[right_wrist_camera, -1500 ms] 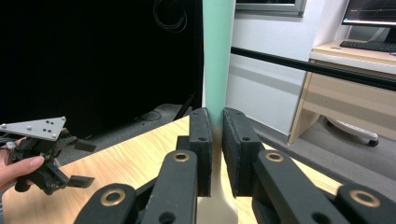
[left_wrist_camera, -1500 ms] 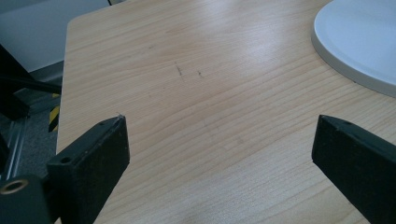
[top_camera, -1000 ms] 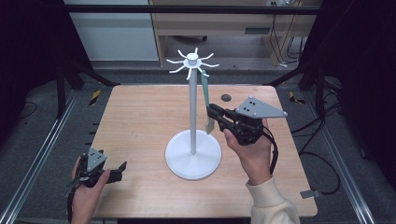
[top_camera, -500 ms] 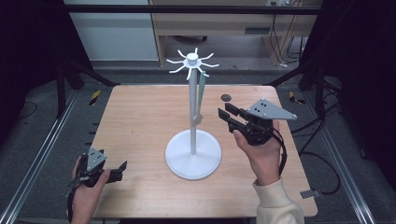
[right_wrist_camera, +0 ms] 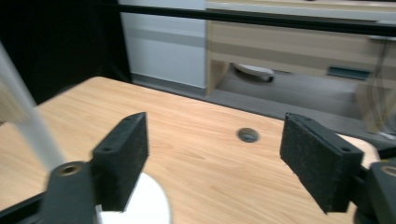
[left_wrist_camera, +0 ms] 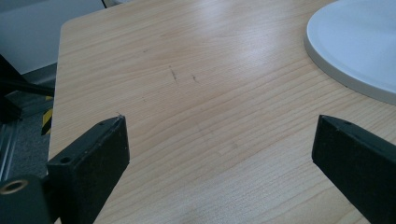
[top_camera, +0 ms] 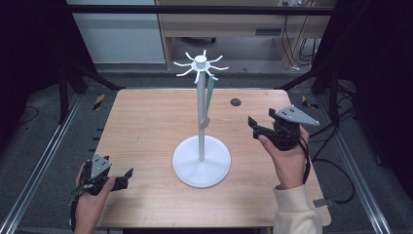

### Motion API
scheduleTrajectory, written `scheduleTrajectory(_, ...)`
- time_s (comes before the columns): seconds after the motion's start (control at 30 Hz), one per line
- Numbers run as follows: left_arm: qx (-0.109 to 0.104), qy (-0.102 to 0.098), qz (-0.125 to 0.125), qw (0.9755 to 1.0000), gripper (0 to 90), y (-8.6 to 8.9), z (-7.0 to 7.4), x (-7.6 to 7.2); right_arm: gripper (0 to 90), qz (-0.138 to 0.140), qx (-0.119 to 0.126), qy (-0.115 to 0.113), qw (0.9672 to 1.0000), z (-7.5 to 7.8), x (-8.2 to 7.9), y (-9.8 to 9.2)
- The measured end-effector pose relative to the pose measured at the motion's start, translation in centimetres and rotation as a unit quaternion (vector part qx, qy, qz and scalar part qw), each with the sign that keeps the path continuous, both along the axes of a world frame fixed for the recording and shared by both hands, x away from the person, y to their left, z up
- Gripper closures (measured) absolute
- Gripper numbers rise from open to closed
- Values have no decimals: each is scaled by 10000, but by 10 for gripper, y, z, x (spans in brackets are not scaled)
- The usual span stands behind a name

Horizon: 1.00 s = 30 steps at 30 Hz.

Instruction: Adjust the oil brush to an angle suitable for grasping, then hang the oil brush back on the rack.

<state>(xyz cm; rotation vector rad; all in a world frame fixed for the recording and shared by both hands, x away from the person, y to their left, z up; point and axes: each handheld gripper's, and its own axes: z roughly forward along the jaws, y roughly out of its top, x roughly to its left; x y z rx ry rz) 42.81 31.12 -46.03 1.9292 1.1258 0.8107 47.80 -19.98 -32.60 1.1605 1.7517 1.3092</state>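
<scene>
Stand, high view: white stand (top_camera: 200, 122) upright at the middle of the table (top_camera: 146, 122), round base (top_camera: 201, 161) flat on the wood, pole vertical, ring of short hooks (top_camera: 199, 65) at the top.
Hanging item, high view: a thin pale green strip (top_camera: 209, 95) hangs from 1 hook on the far right side of the pole, long axis near vertical, lower end close against the pole; what it is I cannot tell.
Right tool, high view: right tool (top_camera: 260, 129) is held above the table, right of the pole and apart from it, jaws wide, nothing between them, pointing left toward the stand.
Left tool, high view: left tool (top_camera: 119, 179) sits low at the near left corner, jaws apart, empty, well apart from the base.
Nearer hand: the right one; the strip lies up and to the left of its jaws.
Left gripper view: both black jaws wide over bare wood; the base rim (left_wrist_camera: 355, 42) shows at upper right, ahead and off to the side.
Right gripper view: jaws wide and empty; a blurred pale pole (right_wrist_camera: 28, 126) at the left edge, a dark round hole (right_wrist_camera: 248, 135) in the tabletop ahead.
Change from 1 second ago: the right tool was up against the pole by the strip's lower end; it has drawn back to the right, and the strip remains on its hook.
Left side change: none that I can see.
</scene>
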Motion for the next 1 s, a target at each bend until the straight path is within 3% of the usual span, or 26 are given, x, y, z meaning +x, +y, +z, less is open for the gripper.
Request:
scheduleTrajectory(0.23, 11, -8, -17, 10000, 37, 0, 1, 0, 115, -283, -138, -39, 9995, -10, 5, -17)
scheduleTrajectory(0.53, 22, -27, 4, 10000, 37, 0, 1, 0, 94, -464, -141, -27, 9988, -31, 11, -31)
scheduleTrajectory(0.77, 67, -26, 27, 10000, 37, 2, 2, 0, 102, -695, -302, 311, 9966, -55, 21, -37)
scheduleTrajectory(1.0, 64, -56, 76, 9999, 37, 4, 3, -1, 100, -746, -462, 511, 9948, -68, 26, -36)
